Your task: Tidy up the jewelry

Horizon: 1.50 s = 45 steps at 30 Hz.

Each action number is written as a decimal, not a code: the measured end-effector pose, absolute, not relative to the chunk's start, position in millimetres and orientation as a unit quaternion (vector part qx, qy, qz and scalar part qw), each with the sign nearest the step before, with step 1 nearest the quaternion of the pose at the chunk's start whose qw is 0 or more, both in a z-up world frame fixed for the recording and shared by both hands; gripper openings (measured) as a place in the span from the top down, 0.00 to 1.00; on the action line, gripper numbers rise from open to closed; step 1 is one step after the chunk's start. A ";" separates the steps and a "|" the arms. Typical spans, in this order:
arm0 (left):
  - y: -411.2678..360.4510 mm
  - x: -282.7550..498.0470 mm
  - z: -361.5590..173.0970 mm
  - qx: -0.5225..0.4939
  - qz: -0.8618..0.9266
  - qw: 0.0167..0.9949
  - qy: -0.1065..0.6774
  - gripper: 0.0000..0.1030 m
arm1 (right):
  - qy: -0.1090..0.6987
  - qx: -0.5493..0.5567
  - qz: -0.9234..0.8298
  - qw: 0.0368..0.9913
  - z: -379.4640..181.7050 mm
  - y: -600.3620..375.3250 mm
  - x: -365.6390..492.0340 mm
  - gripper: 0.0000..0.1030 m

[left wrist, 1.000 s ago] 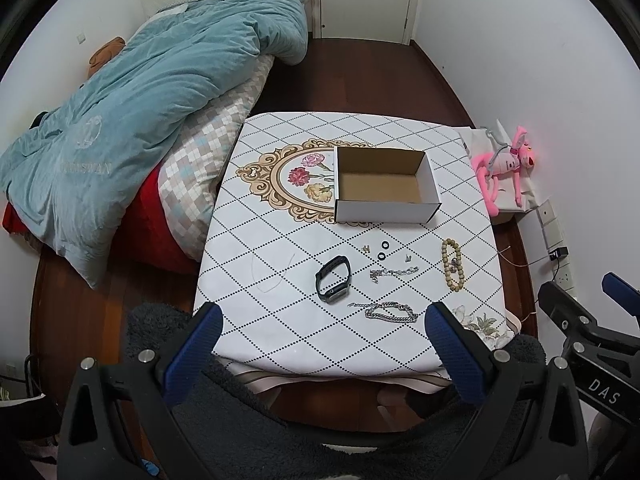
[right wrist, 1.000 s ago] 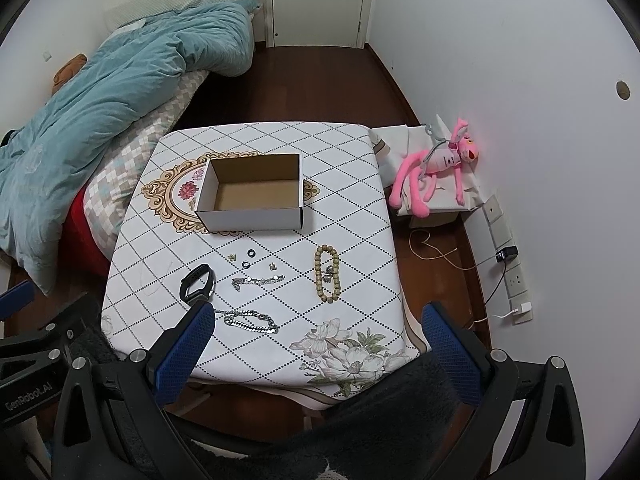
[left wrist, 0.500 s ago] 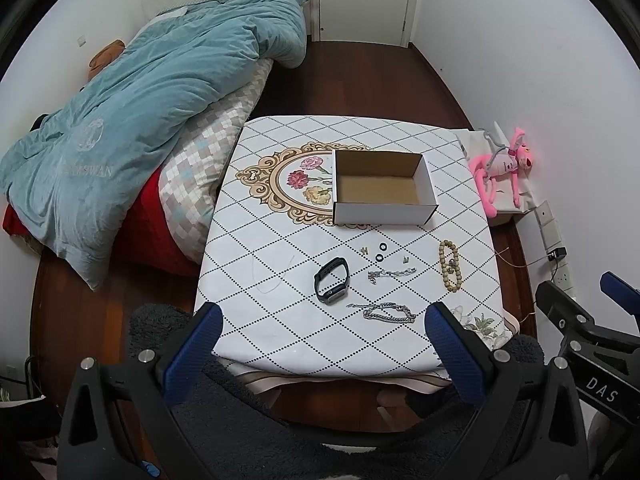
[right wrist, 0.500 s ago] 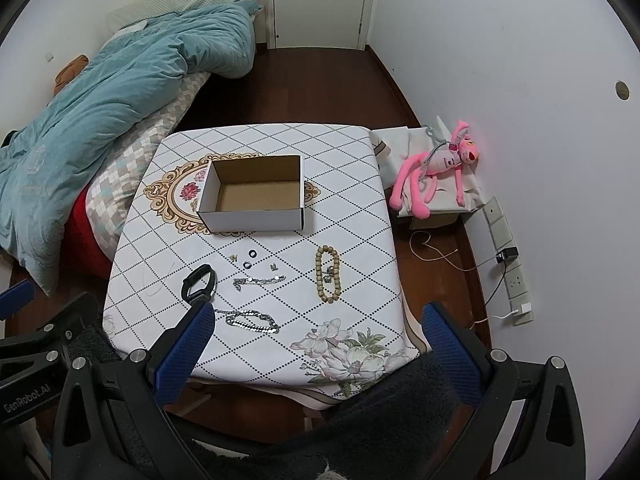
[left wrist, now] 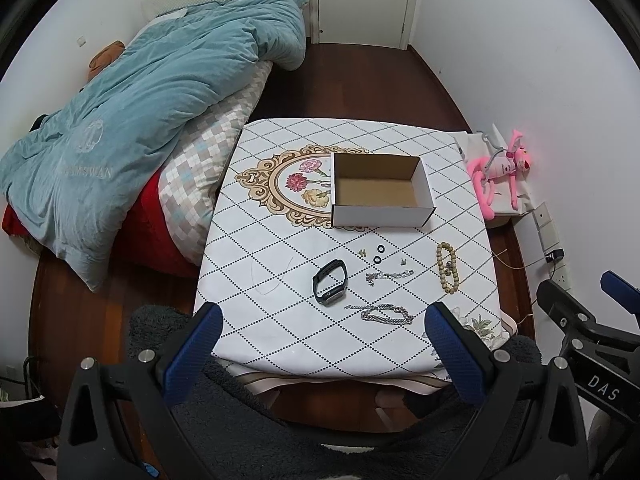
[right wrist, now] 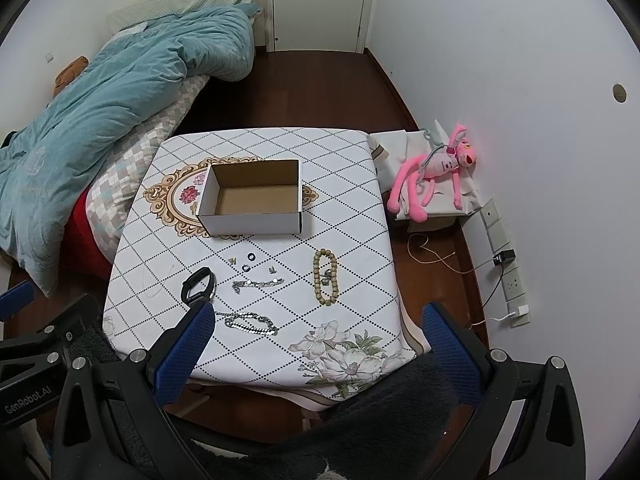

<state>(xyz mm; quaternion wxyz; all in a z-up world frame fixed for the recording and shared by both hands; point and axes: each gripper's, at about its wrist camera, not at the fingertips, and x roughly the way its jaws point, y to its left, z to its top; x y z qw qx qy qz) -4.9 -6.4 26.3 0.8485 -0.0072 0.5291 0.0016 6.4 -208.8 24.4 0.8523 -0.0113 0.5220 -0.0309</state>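
An open, empty white cardboard box (left wrist: 380, 196) (right wrist: 252, 200) stands on the table (left wrist: 280, 340) (right wrist: 352, 216) with a diamond-pattern cloth. In front of it lie a black smart band (left wrist: 330, 286) (right wrist: 198, 285), a wooden bead bracelet (left wrist: 447, 267) (right wrist: 326, 277), a thin silver chain (left wrist: 389, 276) (right wrist: 258, 283), a thicker silver chain (left wrist: 386, 314) (right wrist: 250, 323), two small dark rings (left wrist: 378, 254) (right wrist: 249, 262) and small earrings. My left gripper (left wrist: 320, 336) and right gripper (right wrist: 316, 332) are both open and empty, held high above the table's near edge.
A bed with a teal duvet (left wrist: 132, 120) sits left of the table. A pink plush toy (right wrist: 434, 170) lies on a box by the right wall. Wall sockets with cables (right wrist: 508, 276) are at the right. A dark fuzzy rug (left wrist: 160, 328) lies below the near edge.
Both grippers have drifted slightly back and up, so the table appears a little farther away. Nothing on the table has moved.
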 end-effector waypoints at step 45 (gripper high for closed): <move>9.0 107.8 -203.8 -0.018 -0.012 0.746 0.666 0.26 | 0.662 0.113 -0.075 0.737 -253.9 -294.0 107.2 0.34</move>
